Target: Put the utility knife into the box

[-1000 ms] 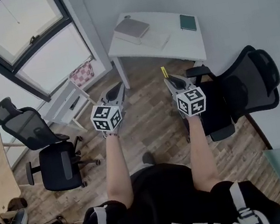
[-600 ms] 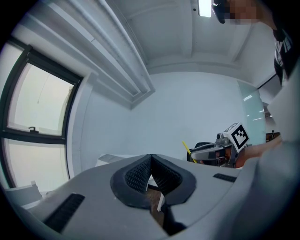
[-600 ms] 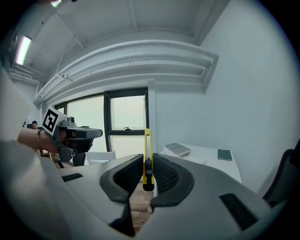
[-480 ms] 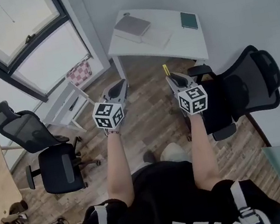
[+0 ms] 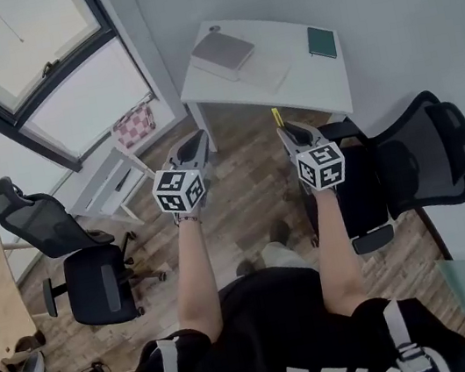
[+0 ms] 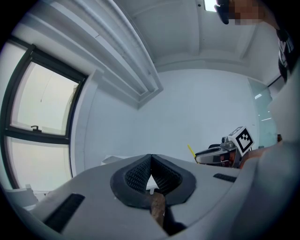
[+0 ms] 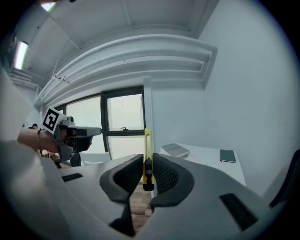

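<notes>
Broadly, the person stands on the wooden floor [image 5: 252, 195] with both arms held out toward the white desk [image 5: 311, 78], which is against the wall and well apart from them. A black office chair [image 5: 428, 155] sits to the right of the path. On the desk lies the flat grey box [image 5: 222, 49], with a green notebook [image 5: 322, 42] near the other end.

The left gripper [image 5: 196, 141] has its jaws pressed together on nothing, probably just carried along. The right gripper [image 5: 288, 130] is clamped across the yellow utility knife [image 5: 275, 117], whose slim body juts past the jaw tips. So the knife is in the air, nowhere near the box yet. Gripping it low likely leaves the long end free to enter the box first.

Since half a second ago, the chair and desk have slid lower in the head view while both grippers kept their pose. I judge this a walk toward the desk.
</notes>
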The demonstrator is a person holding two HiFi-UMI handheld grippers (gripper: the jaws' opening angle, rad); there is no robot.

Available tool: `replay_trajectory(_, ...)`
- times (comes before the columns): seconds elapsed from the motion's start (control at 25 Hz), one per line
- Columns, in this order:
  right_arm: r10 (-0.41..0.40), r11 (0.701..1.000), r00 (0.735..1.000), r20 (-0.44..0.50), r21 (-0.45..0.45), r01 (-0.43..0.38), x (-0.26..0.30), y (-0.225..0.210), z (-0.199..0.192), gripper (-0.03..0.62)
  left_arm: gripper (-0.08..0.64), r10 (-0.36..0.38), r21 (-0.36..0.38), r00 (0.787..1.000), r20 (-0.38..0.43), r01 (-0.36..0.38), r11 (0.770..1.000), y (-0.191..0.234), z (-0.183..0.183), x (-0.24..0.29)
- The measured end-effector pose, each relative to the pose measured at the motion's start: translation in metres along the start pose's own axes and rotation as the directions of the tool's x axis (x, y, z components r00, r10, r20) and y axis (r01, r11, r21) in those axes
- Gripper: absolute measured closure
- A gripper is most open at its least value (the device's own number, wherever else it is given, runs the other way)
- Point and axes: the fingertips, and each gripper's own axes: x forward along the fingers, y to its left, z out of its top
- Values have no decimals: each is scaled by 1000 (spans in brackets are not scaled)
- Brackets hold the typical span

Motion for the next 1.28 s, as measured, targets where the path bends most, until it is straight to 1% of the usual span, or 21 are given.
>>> replay_trajectory(0.48,8,1000,1000,14,-7,-8,50,-99,22,514,535,13,19,1000,-4,-13,1000,11,16,107)
replay_trajectory(1.0,23,999,1000,1,34,-23,86,-206,19,514,535,15,36,999,-34,-13,999,-4,18,221)
replay_trajectory(1.28,43,997,999,-6,66,-42,112,-241,12,514,535,12,51,998,-65,-8,999,-8,11,263)
